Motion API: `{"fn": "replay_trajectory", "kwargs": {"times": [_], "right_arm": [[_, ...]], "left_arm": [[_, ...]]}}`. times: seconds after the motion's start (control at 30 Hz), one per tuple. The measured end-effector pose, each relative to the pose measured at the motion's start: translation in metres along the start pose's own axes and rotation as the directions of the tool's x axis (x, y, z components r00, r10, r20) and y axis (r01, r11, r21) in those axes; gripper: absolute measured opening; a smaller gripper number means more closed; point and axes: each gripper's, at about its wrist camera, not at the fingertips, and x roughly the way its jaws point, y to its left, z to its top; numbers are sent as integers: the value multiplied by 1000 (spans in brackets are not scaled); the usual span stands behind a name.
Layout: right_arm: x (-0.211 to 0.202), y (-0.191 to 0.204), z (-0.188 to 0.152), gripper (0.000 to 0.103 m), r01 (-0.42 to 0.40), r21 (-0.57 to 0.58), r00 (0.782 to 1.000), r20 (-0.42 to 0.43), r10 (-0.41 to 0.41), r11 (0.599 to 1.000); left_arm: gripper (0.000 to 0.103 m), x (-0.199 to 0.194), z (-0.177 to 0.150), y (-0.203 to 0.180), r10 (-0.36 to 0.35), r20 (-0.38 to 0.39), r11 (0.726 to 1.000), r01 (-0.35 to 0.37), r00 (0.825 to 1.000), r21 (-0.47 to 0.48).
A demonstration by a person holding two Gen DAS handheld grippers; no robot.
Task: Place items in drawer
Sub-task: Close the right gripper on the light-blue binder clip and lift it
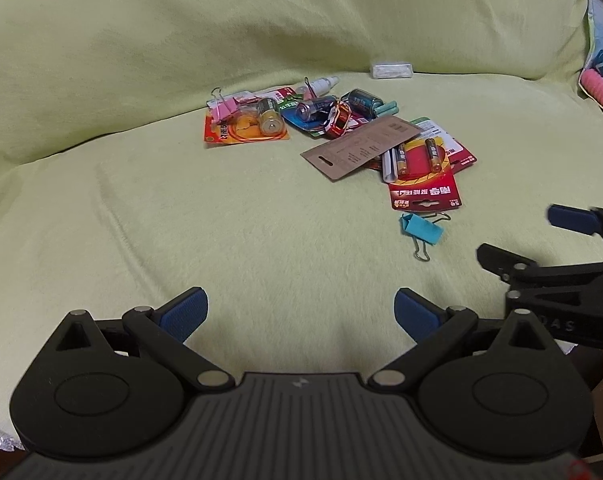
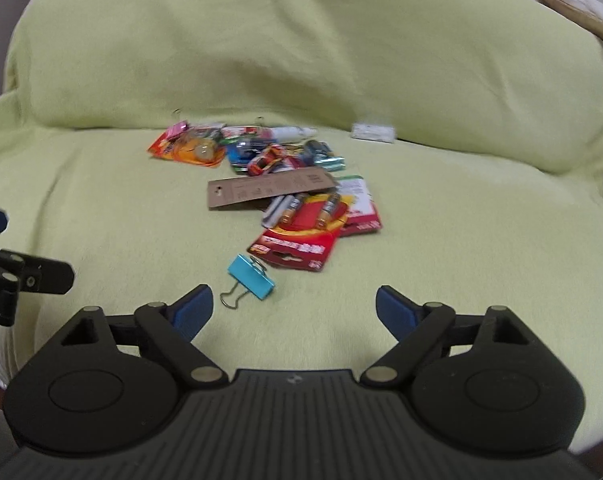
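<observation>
Two claws released above a green-covered sofa (image 1: 261, 220).
Left claw (image 1: 300, 314) and right claw (image 2: 294, 309) empty; one blue binder clip (image 2: 250, 277) lower centre, one brown card (image 2: 269, 191) mid-frame.

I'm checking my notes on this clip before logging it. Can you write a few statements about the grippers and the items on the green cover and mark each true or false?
1. Both the left gripper and the right gripper are open and hold nothing. True.
2. The blue binder clip lies apart from the pile, nearest the grippers. True.
3. The brown card lies under all the battery packs. False: it rests on top of the pile.
4. The red toy car is gripped by the right gripper. False: it sits in the pile.
5. A drawer stands open beside the items. False: no drawer is visible.
</observation>
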Motion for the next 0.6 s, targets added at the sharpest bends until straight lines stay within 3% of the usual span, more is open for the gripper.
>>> {"fn": "replay_trajectory", "kwargs": {"times": [0.13,0.3,0.43,0.6], "right_arm": [[19,1,4,45,-39,-70,999,-24,37,997],[38,6,3,39,-57,-169,998,-26,53,984],[52,15,0,20,-48,-273,999,-27,42,961],[60,25,-2,20,-39,-367,999,-4,40,930]], "left_arm": [[100,9,4,-1,-2,-2,1000,2,1000,9],[100,22,7,0,1,-17,1000,-1,1000,4],[100,32,7,2,2,-29,1000,-2,1000,3],[100,39,8,3,-4,-36,1000,3,999,-5]]}}
